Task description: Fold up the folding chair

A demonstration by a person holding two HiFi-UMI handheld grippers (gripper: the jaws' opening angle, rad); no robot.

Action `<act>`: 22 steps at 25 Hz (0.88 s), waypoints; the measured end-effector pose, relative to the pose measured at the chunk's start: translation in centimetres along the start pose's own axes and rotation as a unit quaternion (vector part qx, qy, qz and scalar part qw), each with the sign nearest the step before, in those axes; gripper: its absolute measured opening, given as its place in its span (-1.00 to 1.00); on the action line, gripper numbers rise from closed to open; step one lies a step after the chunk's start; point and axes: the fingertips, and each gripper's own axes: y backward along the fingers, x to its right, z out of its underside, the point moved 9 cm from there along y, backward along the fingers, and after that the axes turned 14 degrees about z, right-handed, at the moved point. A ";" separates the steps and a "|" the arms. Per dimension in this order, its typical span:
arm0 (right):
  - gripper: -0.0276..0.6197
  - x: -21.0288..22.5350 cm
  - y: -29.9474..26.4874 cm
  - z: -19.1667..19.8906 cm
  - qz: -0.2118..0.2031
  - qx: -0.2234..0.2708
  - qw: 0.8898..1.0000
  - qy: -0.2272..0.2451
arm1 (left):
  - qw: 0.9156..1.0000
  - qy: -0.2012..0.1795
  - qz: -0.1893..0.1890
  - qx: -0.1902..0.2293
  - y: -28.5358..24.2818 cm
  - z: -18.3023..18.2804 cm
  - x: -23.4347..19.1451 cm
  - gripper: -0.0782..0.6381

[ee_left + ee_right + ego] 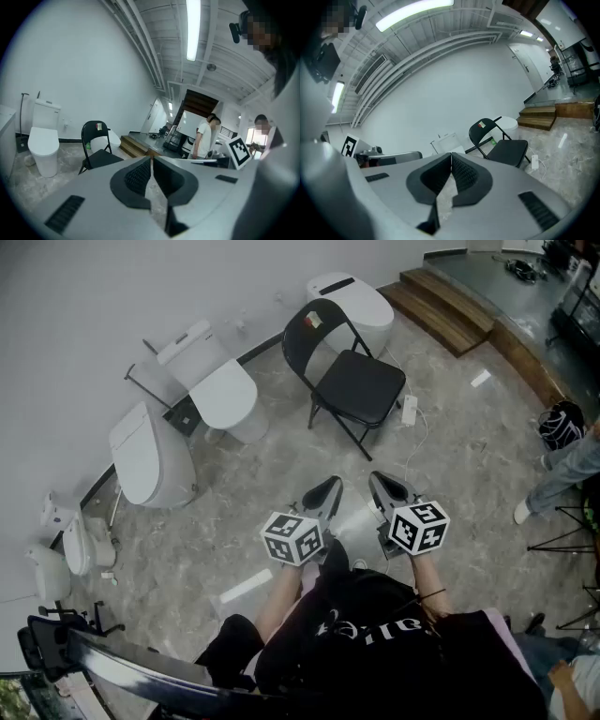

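Well off to the left of the left hand-held gripper [326, 491], against the white wall: a row of white toilets [150, 460]. Left hand-held gripper held out over the marble floor [187, 559], tipped slightly downward, jaws pressed together with nothing between them, marker cube [292, 537] at its rear. Ahead of both hand-held grippers and well apart from them: the black folding chair [354, 381], unfolded, seat flat, standing on the floor with its back toward the wall and a small sticker on the backrest. Just beside the left one, to its right: the right hand-held gripper [382, 486], likewise closed tight and empty, aimed toward the chair. On the floor between the chair and the right hand-held gripper: a white power strip [410, 409] with its cable trailing. Farther ahead and to the right: wooden steps [445, 296]. Far right of the right hand-held gripper: a person's legs [567, 470] in jeans.
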 end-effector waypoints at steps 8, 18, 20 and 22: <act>-0.87 2.2 -4.3 -1.4 0.009 -0.002 1.000 -0.012 | 1.000 0.003 0.005 0.003 -3.0 -1.9 -4.1 -0.77; -0.87 2.6 -17.8 -7.0 0.030 -0.005 0.999 -0.011 | 0.999 0.013 0.034 -0.001 -7.6 -9.1 -17.1 -0.77; -0.87 2.1 -21.2 -8.5 0.033 -0.004 0.999 -0.008 | 0.999 0.000 0.033 -0.021 -8.5 -10.8 -20.2 -0.77; -0.87 1.8 -24.4 -10.0 0.038 -0.002 0.999 -0.008 | 0.999 -0.012 0.032 -0.034 -9.4 -12.5 -23.2 -0.77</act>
